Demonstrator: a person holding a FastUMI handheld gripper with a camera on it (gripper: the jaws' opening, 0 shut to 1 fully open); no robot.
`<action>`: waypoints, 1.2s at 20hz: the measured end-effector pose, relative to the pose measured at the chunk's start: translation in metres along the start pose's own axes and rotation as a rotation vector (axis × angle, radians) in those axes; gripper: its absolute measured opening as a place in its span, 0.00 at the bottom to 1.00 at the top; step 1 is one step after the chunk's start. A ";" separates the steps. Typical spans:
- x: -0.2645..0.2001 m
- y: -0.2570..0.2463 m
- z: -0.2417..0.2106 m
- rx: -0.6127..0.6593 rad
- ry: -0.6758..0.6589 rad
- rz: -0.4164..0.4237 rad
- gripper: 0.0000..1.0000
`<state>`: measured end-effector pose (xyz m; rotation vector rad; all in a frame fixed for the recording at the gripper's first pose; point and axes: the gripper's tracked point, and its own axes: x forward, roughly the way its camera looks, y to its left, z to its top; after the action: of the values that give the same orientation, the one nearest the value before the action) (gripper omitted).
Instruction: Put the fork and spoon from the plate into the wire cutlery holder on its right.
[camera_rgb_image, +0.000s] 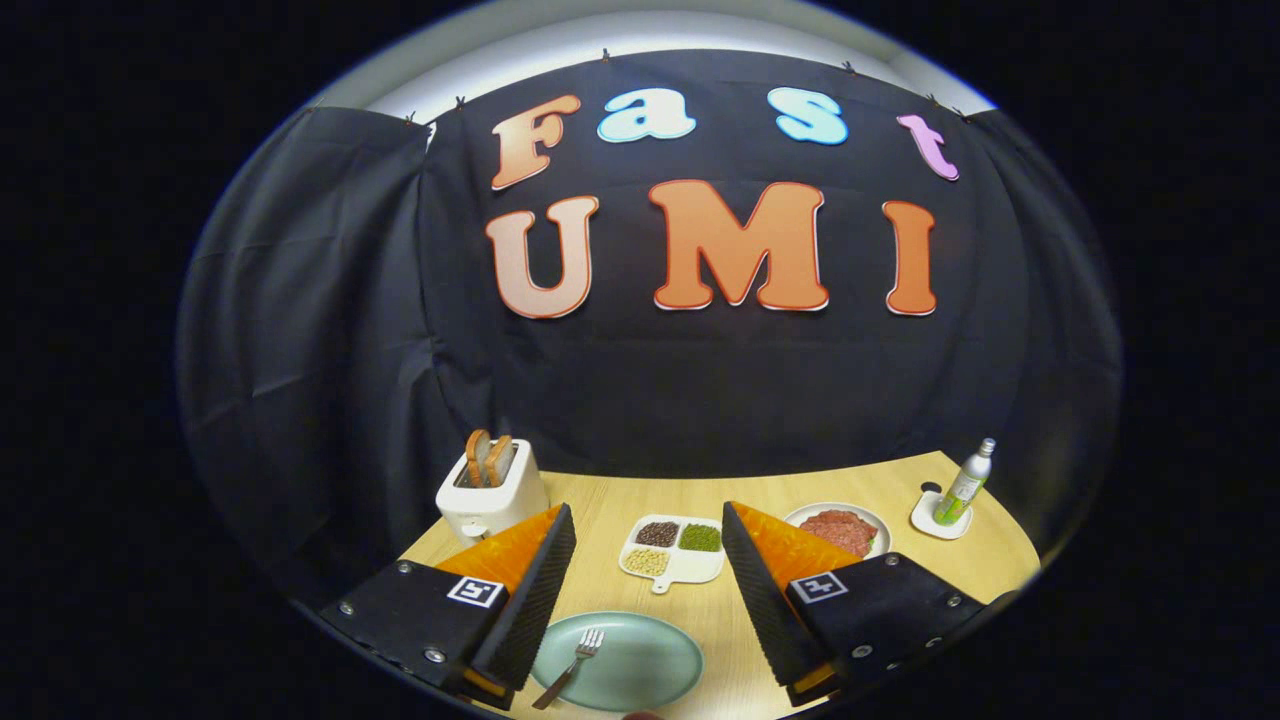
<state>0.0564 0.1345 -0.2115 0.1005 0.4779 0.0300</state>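
Pale-green plate (640, 665) was seen on the wooden worktop (600, 510) with the fork (572, 667) resting on it, between and just ahead of the gripper (648, 555), whose jaws stood wide apart and empty; the fork's transfer was judged not yet begun.

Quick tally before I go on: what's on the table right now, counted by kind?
Plates: 2, the green plate and the plate of meat
Divided dish of beans: 1
Forks: 1, on the green plate
Toasters: 1
Bottles: 1
Coasters: 1
Total: 7
The hand-held gripper is open above the table.
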 end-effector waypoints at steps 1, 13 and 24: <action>0.004 0.009 -0.014 -0.003 0.051 0.013 0.89; 0.029 0.055 -0.190 0.025 0.651 0.067 0.89; 0.028 0.073 -0.291 0.034 1.000 0.027 0.80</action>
<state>-0.0533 0.2348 -0.4734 0.1217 1.4761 0.1000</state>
